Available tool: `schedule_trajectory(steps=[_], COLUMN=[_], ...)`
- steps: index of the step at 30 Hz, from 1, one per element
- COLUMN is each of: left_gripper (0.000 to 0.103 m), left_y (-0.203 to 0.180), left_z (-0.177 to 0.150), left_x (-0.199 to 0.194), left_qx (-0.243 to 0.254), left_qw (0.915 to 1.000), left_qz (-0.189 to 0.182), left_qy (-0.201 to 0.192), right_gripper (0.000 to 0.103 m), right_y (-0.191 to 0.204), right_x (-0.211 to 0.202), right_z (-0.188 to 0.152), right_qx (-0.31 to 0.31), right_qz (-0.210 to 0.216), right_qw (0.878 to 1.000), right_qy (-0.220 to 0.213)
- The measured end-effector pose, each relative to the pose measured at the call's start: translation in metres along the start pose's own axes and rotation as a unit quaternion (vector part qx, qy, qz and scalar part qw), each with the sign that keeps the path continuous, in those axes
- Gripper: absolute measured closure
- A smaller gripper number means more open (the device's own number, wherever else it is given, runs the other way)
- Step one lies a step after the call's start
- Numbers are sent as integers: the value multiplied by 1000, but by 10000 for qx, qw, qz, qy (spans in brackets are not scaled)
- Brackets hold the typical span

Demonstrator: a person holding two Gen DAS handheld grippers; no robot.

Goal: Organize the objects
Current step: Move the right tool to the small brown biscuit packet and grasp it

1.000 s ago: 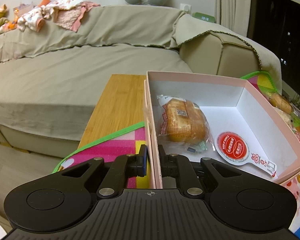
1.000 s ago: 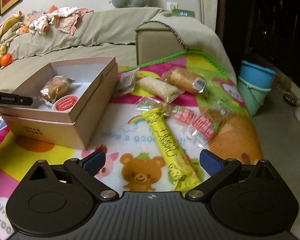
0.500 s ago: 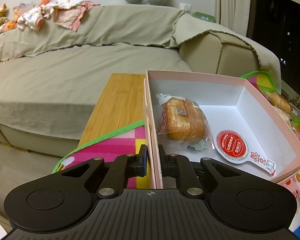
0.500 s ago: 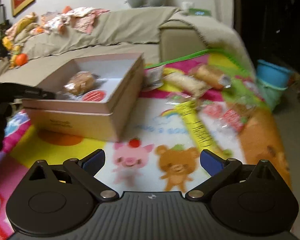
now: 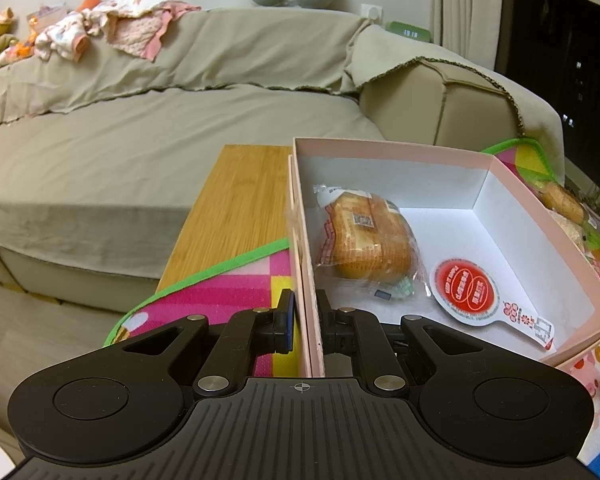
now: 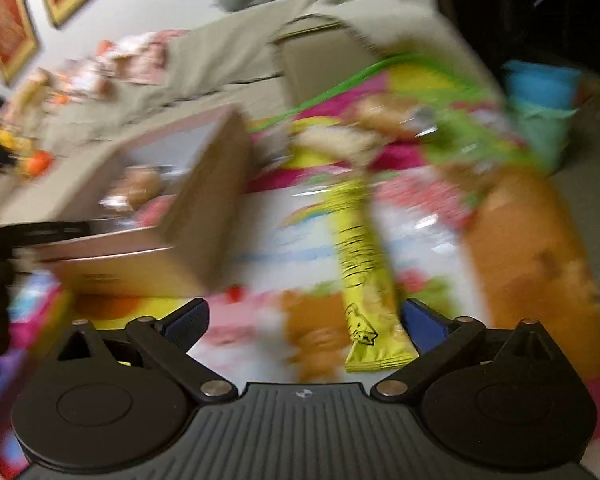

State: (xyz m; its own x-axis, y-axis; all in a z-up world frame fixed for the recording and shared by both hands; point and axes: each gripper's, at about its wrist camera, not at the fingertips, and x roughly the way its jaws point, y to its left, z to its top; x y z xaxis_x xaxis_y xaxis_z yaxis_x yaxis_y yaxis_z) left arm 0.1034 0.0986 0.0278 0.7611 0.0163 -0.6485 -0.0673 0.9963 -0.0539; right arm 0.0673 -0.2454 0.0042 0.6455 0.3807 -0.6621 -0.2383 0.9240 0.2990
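My left gripper (image 5: 305,320) is shut on the near left wall of the open pink box (image 5: 452,154), one finger outside and one inside. In the box lie a wrapped bread (image 5: 366,236) and a red round-lidded packet (image 5: 466,286). My right gripper (image 6: 302,320) is open and empty, low over the cartoon play mat (image 6: 268,248). The long yellow snack pack (image 6: 360,268) lies just ahead with its near end between the fingers. The pink box (image 6: 204,204) also shows at the left of the blurred right wrist view, with the left gripper at its near edge.
More wrapped snacks (image 6: 400,128) lie farther out on the mat. A wooden table top (image 5: 240,204) shows beside the box, with a grey sofa (image 5: 140,128) behind. A blue bucket (image 6: 540,92) stands at the far right on the floor.
The right gripper has swung right and down toward the yellow snack pack, blurring its view. The left gripper and the box have stayed still.
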Motion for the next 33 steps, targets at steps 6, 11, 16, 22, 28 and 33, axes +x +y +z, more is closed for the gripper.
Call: schedule_trajectory(steps=[6, 11, 16, 22, 28, 33], left_gripper=[91, 91, 91, 91, 91, 91], left_y=[1, 2, 3, 2, 3, 2], left_z=[-2, -2, -1, 1, 2, 2], left_x=[0, 0, 1, 1, -3, -4], left_qx=[-15, -37, -46, -103, -101, -56], left_qw=[10000, 10000, 10000, 9999, 9999, 10000], left_qz=[9, -18, -37, -22, -63, -69], left_qy=[26, 35, 65, 59, 38, 38], right_gripper=[0, 0, 0, 0, 29, 52], right_y=[8, 19, 22, -22, -63, -54], right_x=[3, 5, 12, 1, 46, 63], right_z=[-5, -10, 4, 54, 85, 81], right_qx=[-110, -96, -457, 155, 566, 141], right_qz=[10, -299, -350, -1348, -2155, -2240], right_qw=[9999, 9995, 9979, 9891, 9745, 9741], right_qy=[14, -82, 296, -579, -280, -258])
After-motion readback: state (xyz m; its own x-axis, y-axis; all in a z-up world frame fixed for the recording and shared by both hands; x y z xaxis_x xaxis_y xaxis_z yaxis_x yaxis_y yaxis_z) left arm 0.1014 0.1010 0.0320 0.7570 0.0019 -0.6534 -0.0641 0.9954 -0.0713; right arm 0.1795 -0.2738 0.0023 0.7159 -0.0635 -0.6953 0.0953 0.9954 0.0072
